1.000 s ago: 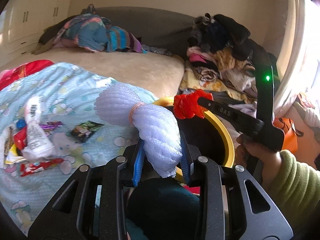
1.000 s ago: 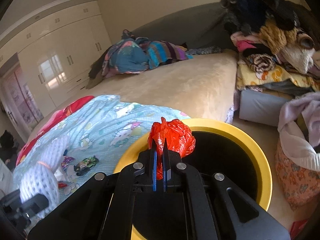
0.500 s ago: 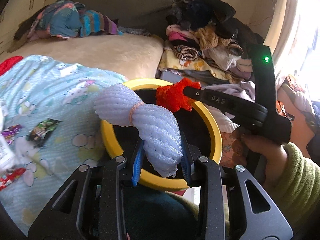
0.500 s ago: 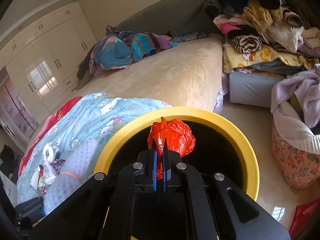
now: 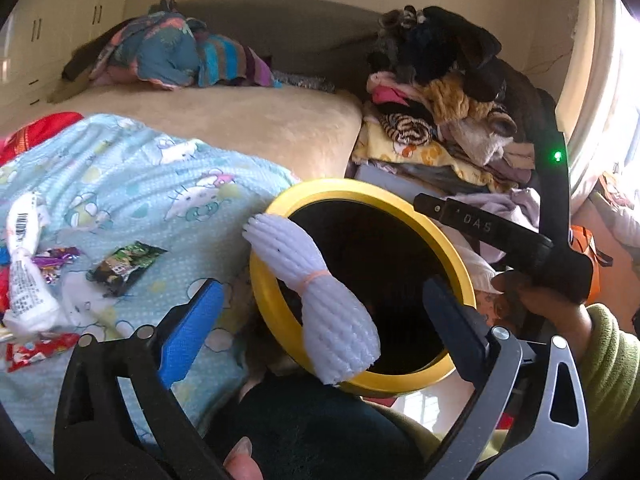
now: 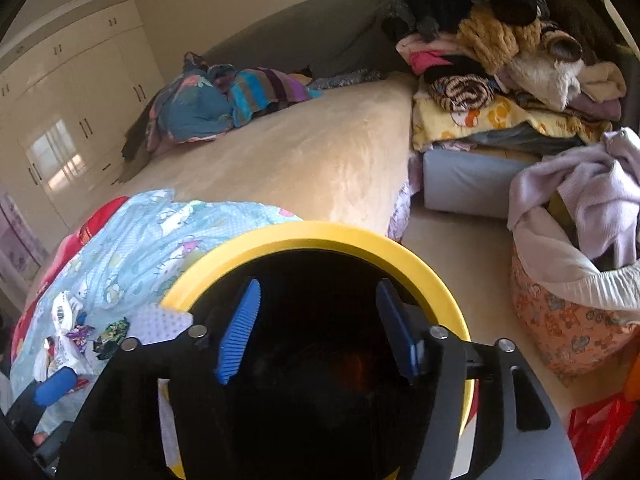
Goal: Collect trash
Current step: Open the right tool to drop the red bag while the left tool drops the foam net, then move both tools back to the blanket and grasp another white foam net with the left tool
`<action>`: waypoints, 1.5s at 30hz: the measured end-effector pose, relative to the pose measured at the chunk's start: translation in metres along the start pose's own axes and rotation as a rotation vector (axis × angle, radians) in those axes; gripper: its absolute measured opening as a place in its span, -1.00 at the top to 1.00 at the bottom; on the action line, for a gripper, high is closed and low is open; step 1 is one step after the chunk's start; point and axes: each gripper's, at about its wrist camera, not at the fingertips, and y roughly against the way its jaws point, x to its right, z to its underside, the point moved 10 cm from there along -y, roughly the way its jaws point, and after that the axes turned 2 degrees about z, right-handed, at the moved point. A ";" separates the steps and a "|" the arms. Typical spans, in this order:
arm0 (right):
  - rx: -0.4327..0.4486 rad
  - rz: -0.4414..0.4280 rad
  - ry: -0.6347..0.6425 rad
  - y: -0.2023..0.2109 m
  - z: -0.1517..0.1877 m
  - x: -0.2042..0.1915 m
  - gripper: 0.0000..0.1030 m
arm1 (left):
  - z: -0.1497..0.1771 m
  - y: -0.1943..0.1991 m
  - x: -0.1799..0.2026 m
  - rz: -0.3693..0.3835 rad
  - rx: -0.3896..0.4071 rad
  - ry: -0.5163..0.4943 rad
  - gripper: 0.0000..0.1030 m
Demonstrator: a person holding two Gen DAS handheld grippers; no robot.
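A: Start at the left. What lies on the bed?

B: On the blue cartoon-print blanket [image 5: 132, 184], a loose scatter of wrappers: a white packet with a barcode [image 5: 24, 256], a red wrapper [image 5: 36, 350] near the lower edge, a purple one [image 5: 56, 258], and a green-and-black wrapper [image 5: 124, 266] nearest the bin.

A: And the left gripper?

B: The left gripper [image 5: 320, 320] has its jaws opening, spread wide. The white foam net bundle [image 5: 320, 300], tied at the waist with a rubber band, sits between them, but neither blue pad presses on it. It lies across the near-left rim of the yellow bin [image 5: 460, 264], one end over the blanket side, the other over the dark mouth.

A: Moving right?

B: The right gripper [image 6: 316, 328] hovers over that same bin, which fills the lower middle of its view [image 6: 312, 232]. Its jaws are opening too, with nothing between them. Inside the bin it is very dark; a faint reddish patch [image 6: 356, 364] shows deep down, but I can't tell what it is.

A: Further right?

B: A heap of folded clothes [image 6: 500, 68], then a patterned laundry basket [image 6: 568, 324] with pale cloth spilling over its edge.
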 end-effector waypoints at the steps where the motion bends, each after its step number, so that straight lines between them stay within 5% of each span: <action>1: 0.008 0.006 0.004 0.001 -0.001 0.000 -0.27 | 0.001 0.002 -0.001 -0.002 -0.001 0.002 -0.79; 9: 0.055 -0.052 0.010 0.018 -0.016 -0.017 -0.31 | -0.010 0.033 -0.018 -0.030 0.080 0.048 -0.79; 20: 0.042 -0.225 0.173 0.038 -0.002 -0.107 -0.38 | -0.021 0.092 -0.083 -0.188 0.197 0.159 -0.79; 28: 0.033 -0.388 0.281 0.064 0.017 -0.179 -0.39 | -0.019 0.131 -0.131 -0.309 0.254 0.228 -0.79; 45: -0.005 -0.561 0.494 0.094 0.076 -0.282 -0.49 | 0.004 0.192 -0.208 -0.495 0.300 0.325 -0.79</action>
